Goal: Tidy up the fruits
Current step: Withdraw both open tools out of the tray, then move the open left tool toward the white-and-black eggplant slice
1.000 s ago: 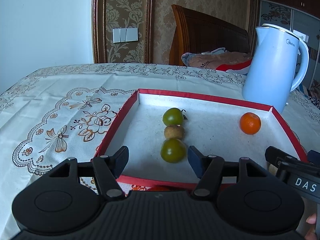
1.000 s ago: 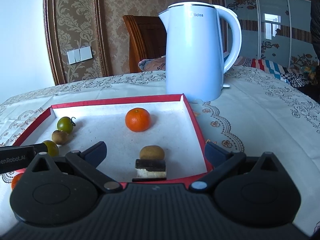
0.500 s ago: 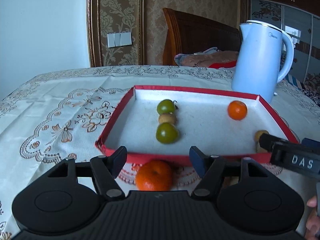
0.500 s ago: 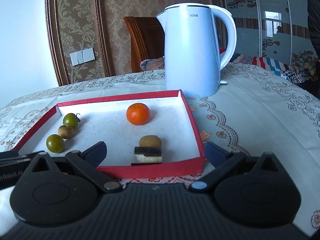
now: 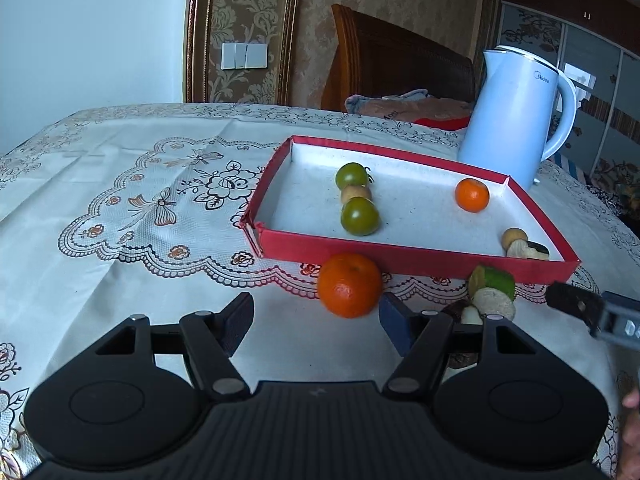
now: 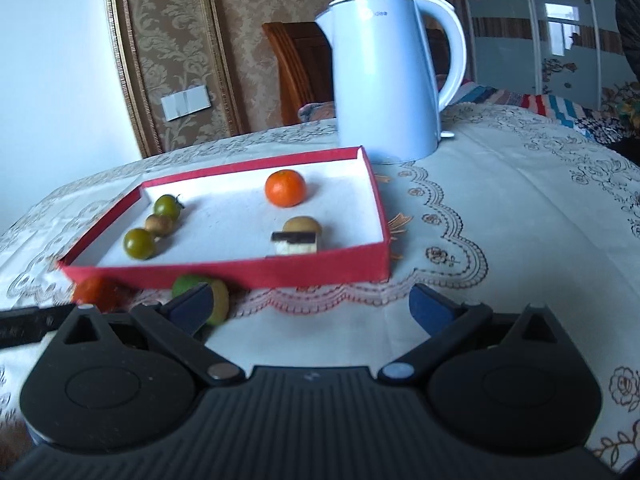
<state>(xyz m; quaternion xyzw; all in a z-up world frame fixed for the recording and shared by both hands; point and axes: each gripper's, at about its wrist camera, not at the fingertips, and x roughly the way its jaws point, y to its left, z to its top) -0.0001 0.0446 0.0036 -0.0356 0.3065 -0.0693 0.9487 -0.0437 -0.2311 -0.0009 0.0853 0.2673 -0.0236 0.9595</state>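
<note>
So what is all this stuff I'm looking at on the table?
tray: one, red rim, white inside, on the tablecloth
green tomatoes: two, green, left part of tray
small brown fruits: two, one between the tomatoes, one near the tray's right corner
oranges: two, one in front of the tray, one inside
cut pieces: several, green and pale, in front of the tray
kettle: one, pale blue, behind the tray
left claw: open, empty
right claw: open, empty

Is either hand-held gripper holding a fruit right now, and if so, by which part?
Nothing is held. The left hand-held gripper is open, with the orange ahead on the tablecloth. The right hand-held gripper is open too.
</note>
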